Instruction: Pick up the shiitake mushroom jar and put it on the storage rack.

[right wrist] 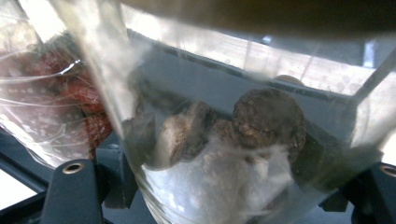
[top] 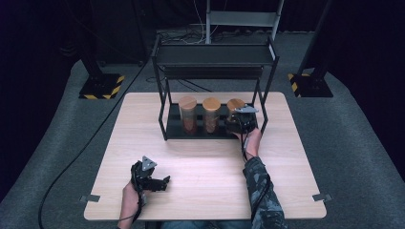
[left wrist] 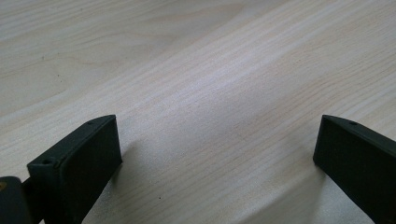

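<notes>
Now right gripper (top: 237, 125) clamps the rightmost jar (right wrist: 224, 154) on the rack (top: 170, 130); lift straight, clear the neighbouring jar (top: 211, 114); left gripper (top: 160, 182) idle, jaws wide.

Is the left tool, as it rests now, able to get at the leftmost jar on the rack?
Probably yes: the left tool stands open over bare table, and nothing lies between it and the leftmost jar.

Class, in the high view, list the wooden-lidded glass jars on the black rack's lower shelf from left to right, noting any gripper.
Left wooden-lidded glass jar → middle wooden-lidded glass jar → right wooden-lidded glass jar, with the right gripper shut on it.
</notes>
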The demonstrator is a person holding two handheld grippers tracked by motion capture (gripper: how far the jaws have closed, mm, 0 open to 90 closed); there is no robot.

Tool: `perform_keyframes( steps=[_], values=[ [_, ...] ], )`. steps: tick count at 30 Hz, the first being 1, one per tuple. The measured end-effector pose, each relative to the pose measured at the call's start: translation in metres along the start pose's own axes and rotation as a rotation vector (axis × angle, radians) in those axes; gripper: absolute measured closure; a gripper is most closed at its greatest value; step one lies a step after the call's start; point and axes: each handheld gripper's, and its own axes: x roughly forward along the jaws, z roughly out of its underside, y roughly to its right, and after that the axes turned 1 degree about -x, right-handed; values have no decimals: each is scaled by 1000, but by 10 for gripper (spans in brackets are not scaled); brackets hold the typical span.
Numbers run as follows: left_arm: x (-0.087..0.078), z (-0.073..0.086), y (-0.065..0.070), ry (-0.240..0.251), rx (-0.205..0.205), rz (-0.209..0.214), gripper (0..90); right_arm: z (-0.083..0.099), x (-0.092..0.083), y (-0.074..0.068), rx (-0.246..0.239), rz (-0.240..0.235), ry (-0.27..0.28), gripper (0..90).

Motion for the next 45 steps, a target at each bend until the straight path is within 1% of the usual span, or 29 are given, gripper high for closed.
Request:
perform_keyframes(
  steps=[6,15,32,34,36,38,39,43,45],
  values=[
    [0,0,0,1,1,-2,3,2,0,-1,-1,-1,12,249],
    [0,0,1,2,2,-4,2,2,0,-3,3,2,15,249],
    [0,0,1,2,3,-5,3,0,0,-3,11,10,0,241],
    [0,0,1,2,2,-5,3,0,0,-2,26,8,-13,198],
    [0,0,1,2,3,-5,2,1,-1,-1,37,6,-25,111],
    [0,0,1,2,2,-5,2,0,-3,-2,37,15,-38,67],
    [0,0,1,2,3,-5,2,0,-4,-1,40,10,-35,52],
    [0,0,1,1,3,-6,2,0,-13,-2,46,1,-52,0],
    [0,0,1,1,4,-6,2,0,-17,-3,40,2,-54,0]
  ],
)
